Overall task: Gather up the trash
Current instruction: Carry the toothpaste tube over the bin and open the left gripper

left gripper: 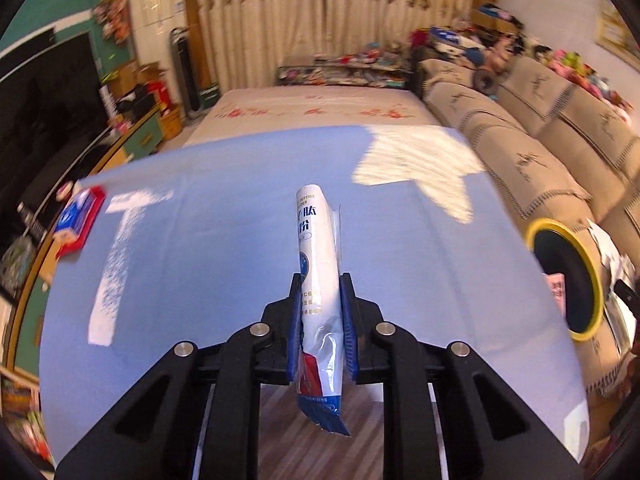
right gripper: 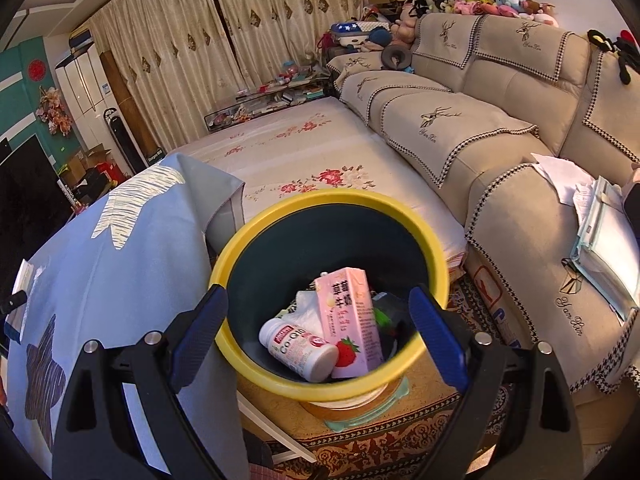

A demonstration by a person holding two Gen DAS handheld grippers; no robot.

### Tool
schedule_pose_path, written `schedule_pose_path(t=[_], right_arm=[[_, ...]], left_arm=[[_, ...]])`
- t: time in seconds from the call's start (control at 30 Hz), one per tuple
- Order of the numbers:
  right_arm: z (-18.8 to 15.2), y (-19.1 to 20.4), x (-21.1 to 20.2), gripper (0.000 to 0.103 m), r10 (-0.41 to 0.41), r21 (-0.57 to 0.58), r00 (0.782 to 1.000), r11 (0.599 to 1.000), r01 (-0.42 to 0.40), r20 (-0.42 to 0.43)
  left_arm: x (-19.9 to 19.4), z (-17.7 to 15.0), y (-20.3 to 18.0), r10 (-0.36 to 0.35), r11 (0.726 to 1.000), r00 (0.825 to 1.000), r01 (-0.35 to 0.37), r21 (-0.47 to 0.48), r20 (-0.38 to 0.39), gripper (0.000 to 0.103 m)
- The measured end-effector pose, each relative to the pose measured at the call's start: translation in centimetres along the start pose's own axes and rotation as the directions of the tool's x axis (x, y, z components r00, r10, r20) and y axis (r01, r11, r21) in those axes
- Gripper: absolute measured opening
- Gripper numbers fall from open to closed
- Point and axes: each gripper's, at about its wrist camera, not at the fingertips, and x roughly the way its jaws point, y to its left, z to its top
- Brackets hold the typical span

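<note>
My left gripper [left gripper: 320, 292] is shut on a white and blue sachet packet [left gripper: 318, 248], held upright above the blue tablecloth [left gripper: 208, 248]. The yellow-rimmed dark bin [left gripper: 568, 276] is off to the right of it. My right gripper [right gripper: 318, 316] is open and empty, hovering over the bin [right gripper: 280, 216]. Inside the bin lie a pink strawberry milk carton [right gripper: 352, 320], a white bottle [right gripper: 298, 350] and crumpled white paper [right gripper: 310, 308].
A red and blue box [left gripper: 78, 220] lies at the table's left edge. A beige sofa [right gripper: 500, 120] with papers [right gripper: 600, 236] runs along the right. A flowered bed [right gripper: 304, 148] is behind the table. A patterned rug [right gripper: 360, 440] lies under the bin.
</note>
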Motion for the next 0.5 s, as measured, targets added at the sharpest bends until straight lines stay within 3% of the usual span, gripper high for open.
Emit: schedule_pose_path(t=[0.23, 0.5], right_arm=[[-0.5, -3.5, -2.7, 0.088, -0.062, 0.028, 0.997, 0.998, 0.061, 0.044], [-1.5, -8.1, -4.6, 0.088, -0.126, 0.085, 0.990, 0.989, 0.121, 0.058]], left_arm=[[-1.0, 1.4, -11.2, -0.156, 0.975, 0.988, 0.153, 0.164, 0.002, 0.018], [0.7, 2.2, -24.0, -0.272, 0.910, 0.960, 0.281, 0.304, -0.071, 0.018]])
